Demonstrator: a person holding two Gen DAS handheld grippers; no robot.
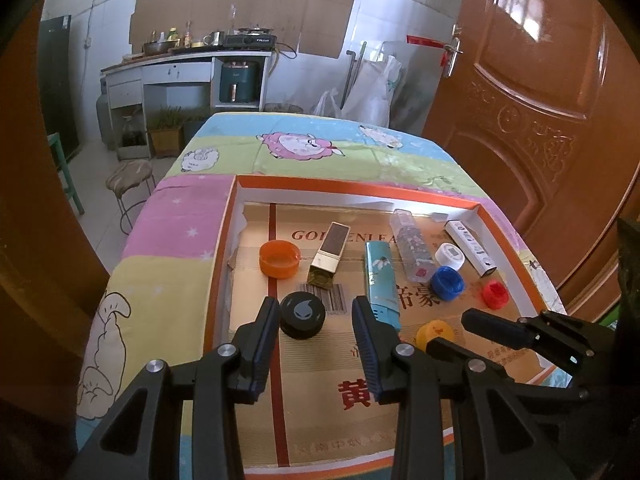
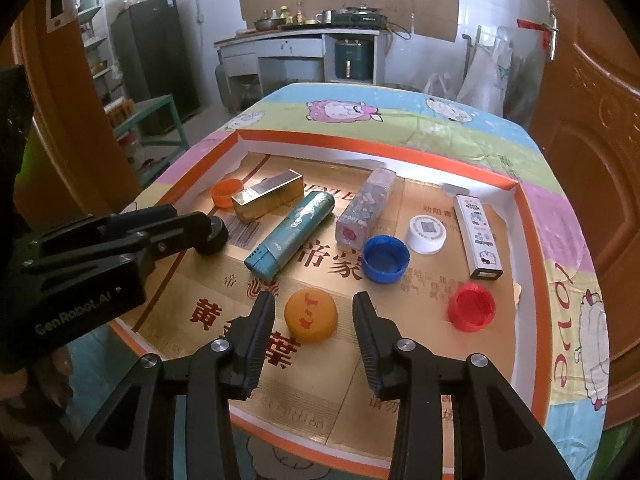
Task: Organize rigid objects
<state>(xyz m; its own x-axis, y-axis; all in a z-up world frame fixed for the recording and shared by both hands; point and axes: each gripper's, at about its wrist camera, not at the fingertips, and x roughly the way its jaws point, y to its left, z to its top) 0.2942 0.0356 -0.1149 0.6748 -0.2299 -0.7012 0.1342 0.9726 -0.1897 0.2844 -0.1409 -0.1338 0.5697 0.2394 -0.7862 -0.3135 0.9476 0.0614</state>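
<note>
A: Nearest first. What sits by the right gripper [image 2: 314, 322]?

B: A round yellow plastic cap with red marks [image 2: 311, 314] lies flat on the tray floor between its two black fingers. The jaws stand partly open, with a gap on each side of the cap, so nothing is gripped.

A: And the left gripper [image 1: 316, 322]?

B: Its jaws are also partly open. A round black lid with a grey drop emblem [image 1: 302, 315] lies on the floor between the fingers, close beside the left one. Whether that pad touches it I cannot tell; the right finger is clear of it.

A: What holds everything?

B: A shallow cardboard tray with an orange rim and white inner walls [image 2: 372, 150], lined with gold printed card, resting on a pastel cartoon-sheep cloth [image 2: 420, 120].

A: Further in?

B: In the right wrist view, a red ribbed cap [image 2: 472, 307] lies open side up near the right wall. Beyond it are a blue cap [image 2: 386, 258], also open side up, and a white round cap with a printed top [image 2: 426, 234]. A long teal lighter-shaped case [image 2: 290, 236] lies slanted mid-tray, beside a clear speckled rectangular tube [image 2: 366, 208]. A white printed slim box [image 2: 478, 236] lies along the right wall.

A: And farthest?

B: A gold rectangular box [image 2: 268, 196] with an orange cap [image 2: 224, 194] just beside it, near the far left corner.
</note>
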